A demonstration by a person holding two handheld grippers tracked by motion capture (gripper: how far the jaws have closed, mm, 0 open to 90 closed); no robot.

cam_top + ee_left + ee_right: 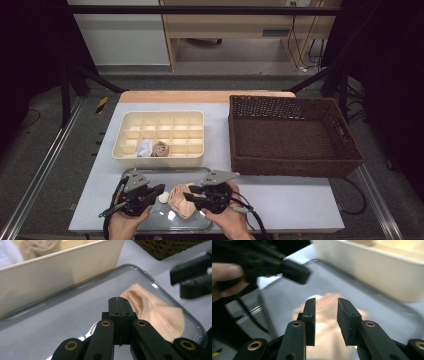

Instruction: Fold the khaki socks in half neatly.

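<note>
At the lower left of the high view, we are holding the left claw (pixel 159 190) over the clear tray (pixel 150 224), its jaws clenched together on nothing. Just to its right, a small pale thing (pixel 163 198) is lying on the tray. Right of that, at the lower centre of the frame, the peach cloth (pixel 181 200) is sitting bunched on the tray, just in front of the right claw (pixel 191 193). In the right gripper view that claw is standing released, a gap showing between its jaws and the blurred cloth lying beyond them. Above the tray, left of centre, the cream divided box (pixel 159 134) is sitting on the worktop (pixel 280 200) with a white bundle (pixel 144 148) and a tan bundle (pixel 161 148) in neighbouring front compartments. At the right of the frame, the dark wicker basket (pixel 292 135) is standing beside the box.
</note>
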